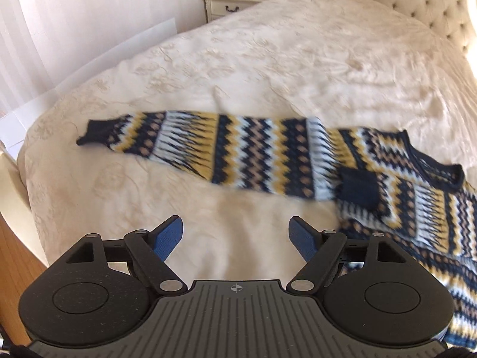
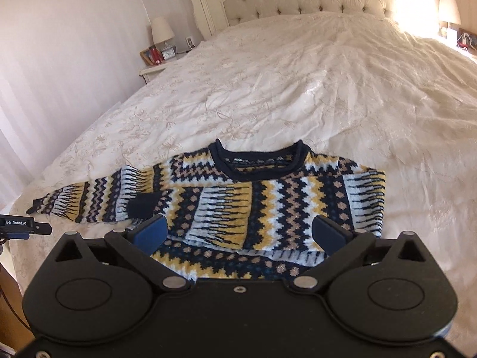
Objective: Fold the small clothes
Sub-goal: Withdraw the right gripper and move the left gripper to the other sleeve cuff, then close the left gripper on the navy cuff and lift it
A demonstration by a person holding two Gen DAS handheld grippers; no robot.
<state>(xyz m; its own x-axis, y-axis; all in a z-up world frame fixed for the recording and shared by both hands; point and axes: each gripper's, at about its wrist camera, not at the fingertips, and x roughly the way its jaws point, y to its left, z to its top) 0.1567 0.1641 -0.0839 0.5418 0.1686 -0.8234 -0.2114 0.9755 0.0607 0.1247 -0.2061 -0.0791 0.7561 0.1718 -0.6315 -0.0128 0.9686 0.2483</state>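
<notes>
Left wrist view shows my left claw (image 1: 237, 234) spread wide and gripping nothing, its blue pads (image 1: 167, 238) apart above bare bedspread. Ahead of it lies the sweater (image 1: 298, 155), a knit in navy, yellow, white and tan zigzags, flat on the bed (image 1: 268, 59). One sleeve (image 1: 190, 143) stretches straight out to the left across the cover, ending in a dark cuff (image 1: 95, 131), well clear of my claw. The sweater's body sits to the right, with the navy collar (image 1: 435, 167) toward the headboard (image 1: 417, 0), and a second dark cuff (image 1: 357, 189) rests on the chest. This view is somewhat blurred. From the right wrist view, my right claw (image 2: 238, 231) is also spread, nothing between its pads (image 2: 150, 232), and it hovers over the sweater's (image 2: 268, 203) lower part. There I see the other sleeve (image 2: 298, 205) folded across the front, its cuff (image 2: 141, 207) lying near the left shoulder, while the outstretched sleeve (image 2: 86, 203) runs off to the left. The collar (image 2: 259, 161) faces away from me. A nightstand (image 2: 155, 70) with a lamp (image 2: 162, 31) stands beside the bed's (image 2: 298, 74) far left corner, and the left gripper's edge (image 2: 21, 227) pokes in at the left of this view.
</notes>
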